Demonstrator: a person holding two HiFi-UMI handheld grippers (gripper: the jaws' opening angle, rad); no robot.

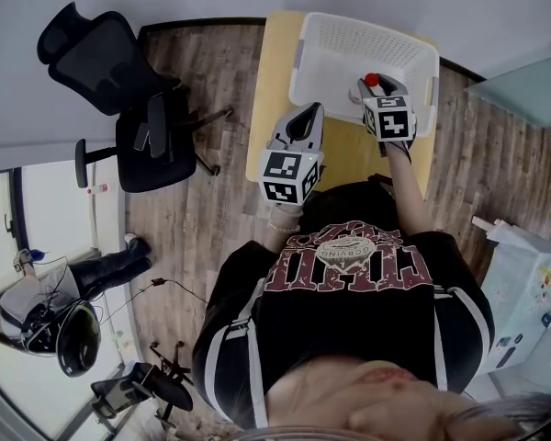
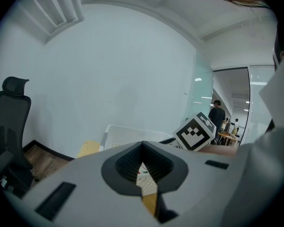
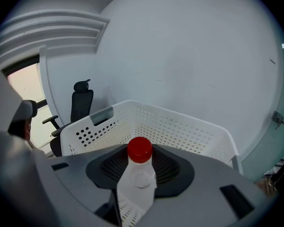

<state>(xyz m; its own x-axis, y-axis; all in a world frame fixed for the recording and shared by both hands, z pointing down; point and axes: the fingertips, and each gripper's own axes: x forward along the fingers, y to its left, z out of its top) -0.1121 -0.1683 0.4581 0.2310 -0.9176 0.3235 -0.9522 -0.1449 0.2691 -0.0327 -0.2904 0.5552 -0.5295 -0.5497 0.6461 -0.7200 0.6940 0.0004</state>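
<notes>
Currently, right gripper (image 1: pixel 375 88) fingers clamped on a red-capped clear bottle (image 3: pixel 136 178), held over the white basket (image 1: pixel 335 49) — left gripper (image 1: pixel 308 116) fingers together, empty, above the yellow worktop (image 1: pixel 271 76).

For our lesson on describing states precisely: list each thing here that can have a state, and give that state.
left gripper: shut, nothing between its jaws.
right gripper: shut on the bottle.
bottle: red cap on, clamped over the basket.
basket: upright on the table, open top.
</notes>
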